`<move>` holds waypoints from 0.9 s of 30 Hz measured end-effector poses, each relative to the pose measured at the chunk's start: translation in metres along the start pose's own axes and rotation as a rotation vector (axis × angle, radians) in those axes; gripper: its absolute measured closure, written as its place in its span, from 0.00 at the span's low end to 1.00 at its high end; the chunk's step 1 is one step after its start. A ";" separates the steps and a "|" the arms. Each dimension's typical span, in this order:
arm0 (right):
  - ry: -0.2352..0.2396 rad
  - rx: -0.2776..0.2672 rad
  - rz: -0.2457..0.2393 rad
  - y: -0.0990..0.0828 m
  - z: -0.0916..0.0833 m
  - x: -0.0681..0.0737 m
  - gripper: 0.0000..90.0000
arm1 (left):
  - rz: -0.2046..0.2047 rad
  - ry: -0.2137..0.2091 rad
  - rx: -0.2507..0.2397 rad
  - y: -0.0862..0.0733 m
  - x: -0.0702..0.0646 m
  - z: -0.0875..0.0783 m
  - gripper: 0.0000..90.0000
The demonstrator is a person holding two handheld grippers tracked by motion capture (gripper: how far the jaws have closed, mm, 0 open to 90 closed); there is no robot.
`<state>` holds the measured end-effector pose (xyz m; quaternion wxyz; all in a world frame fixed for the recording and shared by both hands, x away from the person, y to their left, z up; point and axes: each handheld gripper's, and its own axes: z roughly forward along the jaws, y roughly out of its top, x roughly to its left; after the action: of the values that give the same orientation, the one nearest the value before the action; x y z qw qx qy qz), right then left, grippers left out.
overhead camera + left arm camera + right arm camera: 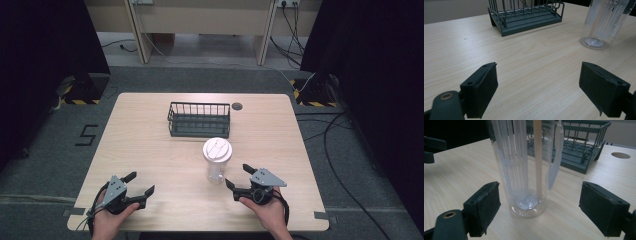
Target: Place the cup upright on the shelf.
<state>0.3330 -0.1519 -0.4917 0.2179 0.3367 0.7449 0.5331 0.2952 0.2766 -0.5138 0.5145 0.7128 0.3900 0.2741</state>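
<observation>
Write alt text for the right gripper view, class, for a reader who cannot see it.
A clear plastic bottle stands upright on the wooden table, just ahead of the right gripper, whose black jaws are spread wide on either side. Behind the bottle sits a dark wire basket.

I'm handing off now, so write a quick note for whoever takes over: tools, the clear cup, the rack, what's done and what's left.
Left tool: open, empty, near the table's front left.
Right tool: open, aimed at the clear cup, jaws either side of its base but not touching.
Cup: upright mid-table, white lid on, nothing visible inside.
Wire rack: behind the cup, empty.
Done: approach only.
Left: close on the cup; probably move it to the rack.
</observation>
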 end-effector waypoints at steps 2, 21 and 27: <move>0.008 0.004 -0.003 0.001 0.004 0.001 0.19 | 0.001 0.002 -0.001 0.000 0.000 0.000 0.16; 0.046 0.029 -0.020 0.010 0.048 0.004 0.15 | 0.005 -0.002 -0.007 0.001 0.000 0.000 0.17; 0.050 0.030 -0.022 0.011 0.060 0.006 0.15 | 0.007 -0.003 -0.009 0.001 -0.001 -0.001 0.17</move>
<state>0.3728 -0.1061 -0.5009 0.1999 0.3183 0.7618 0.5276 0.2946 0.2763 -0.5124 0.5173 0.7122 0.3857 0.2765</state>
